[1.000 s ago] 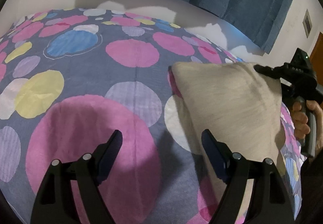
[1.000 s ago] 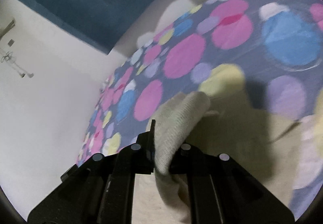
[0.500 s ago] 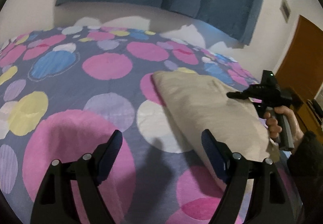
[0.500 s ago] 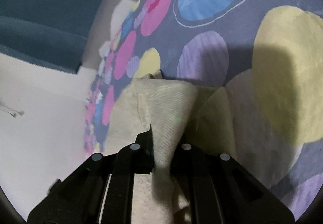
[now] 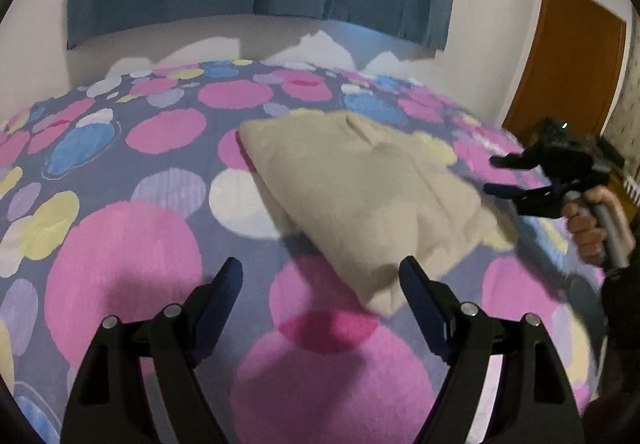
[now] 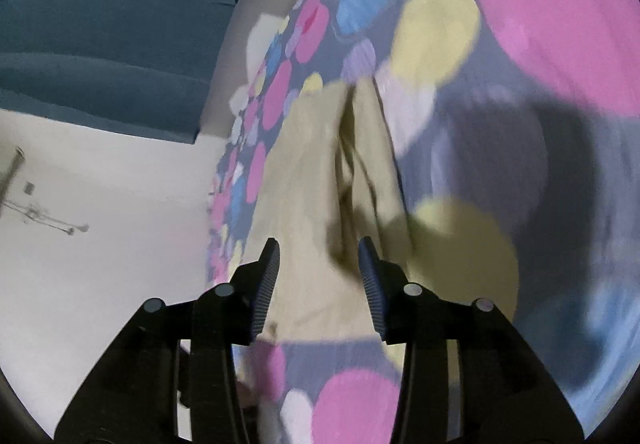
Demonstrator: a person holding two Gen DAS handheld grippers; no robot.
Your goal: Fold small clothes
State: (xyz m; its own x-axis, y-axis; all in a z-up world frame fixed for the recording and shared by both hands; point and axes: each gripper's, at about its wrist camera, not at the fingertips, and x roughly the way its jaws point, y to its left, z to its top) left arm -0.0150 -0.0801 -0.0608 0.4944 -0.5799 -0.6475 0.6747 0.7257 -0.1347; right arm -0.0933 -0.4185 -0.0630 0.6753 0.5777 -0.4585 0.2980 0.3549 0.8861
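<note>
Here the beige garment (image 6: 316,180) lies ahead of both claws (each spread apart, empty).

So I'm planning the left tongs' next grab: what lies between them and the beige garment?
Only bare polka-dot bedspread, seen in the left wrist view. The open left tongs sit just short of the beige garment, whose near corner points at them.

Matt beige knit garment (image 5: 360,196) lies on smooth printed cotton-like bedspread (image 5: 132,244); door (image 5: 568,60) glossy wood.
</note>
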